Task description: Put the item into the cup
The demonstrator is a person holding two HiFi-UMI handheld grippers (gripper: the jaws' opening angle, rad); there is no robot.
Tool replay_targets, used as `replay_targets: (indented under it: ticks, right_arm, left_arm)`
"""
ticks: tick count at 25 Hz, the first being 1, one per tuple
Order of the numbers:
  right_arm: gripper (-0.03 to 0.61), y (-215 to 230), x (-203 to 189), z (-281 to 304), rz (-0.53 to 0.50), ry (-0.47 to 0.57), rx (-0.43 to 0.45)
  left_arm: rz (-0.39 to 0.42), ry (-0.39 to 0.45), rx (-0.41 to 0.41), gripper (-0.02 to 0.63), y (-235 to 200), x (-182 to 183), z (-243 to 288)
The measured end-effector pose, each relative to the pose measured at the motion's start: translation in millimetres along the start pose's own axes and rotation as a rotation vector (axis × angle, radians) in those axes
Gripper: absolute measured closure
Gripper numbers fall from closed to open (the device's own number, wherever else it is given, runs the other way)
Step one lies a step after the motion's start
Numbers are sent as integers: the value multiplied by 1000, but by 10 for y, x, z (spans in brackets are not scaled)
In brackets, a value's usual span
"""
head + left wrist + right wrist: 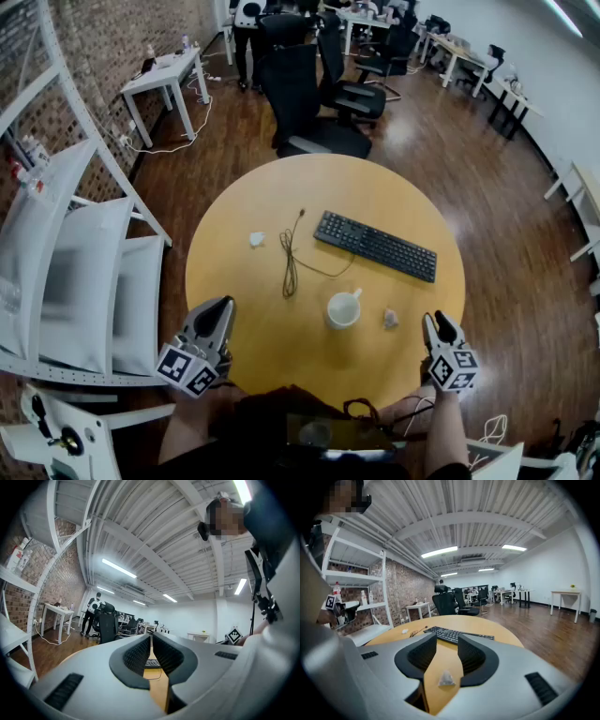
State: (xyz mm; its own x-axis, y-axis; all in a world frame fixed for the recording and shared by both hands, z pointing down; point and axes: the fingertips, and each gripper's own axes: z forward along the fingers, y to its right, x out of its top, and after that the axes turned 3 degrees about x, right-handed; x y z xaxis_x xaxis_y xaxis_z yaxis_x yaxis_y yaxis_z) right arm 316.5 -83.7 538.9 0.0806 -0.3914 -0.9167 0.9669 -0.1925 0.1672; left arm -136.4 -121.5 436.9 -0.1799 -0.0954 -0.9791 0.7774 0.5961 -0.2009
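The right gripper (439,324) is hovering with jaws apart, the item (446,678) lying untouched on the table (253,291) between them and just ahead. It is probably needing to drop lower, flank the small item squarely, then close gently. The cup (343,308) is standing just beyond, to its left. The left gripper (151,637) is idling, jaws together. A keyboard (375,246) and cable (290,262) are lying farther ahead, with office chairs (314,94) standing beyond the table.

I'm looking down on a round wooden table (253,291). A black keyboard (375,246) is lying across its far side, with a thin dark cable (290,258) trailing left of it. A white cup (343,307) is standing nearer me, a small pale item (390,319) is sitting just right of it, and a crumpled white scrap (257,239) is lying left of the cable.
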Motion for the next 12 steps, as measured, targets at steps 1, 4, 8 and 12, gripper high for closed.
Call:
replay_targets:
  ticks: [1, 4, 8, 12]
  right_arm:
    - [433, -34, -62, 101, -13, -39, 6]
    - [433, -71, -275, 403, -58, -157, 20]
    - [382, -56, -661, 733, -108, -335, 44]
    - [347, -94, -967, 1005, -158, -482, 80]
  left_arm:
    - [-1, -4, 3, 597, -28, -13, -3]
    - [-4, -14, 14, 597, -85, -41, 3]
    - [-7, -39, 43, 597, -129, -97, -31]
    - [-16, -62, 74, 597, -212, -136, -109]
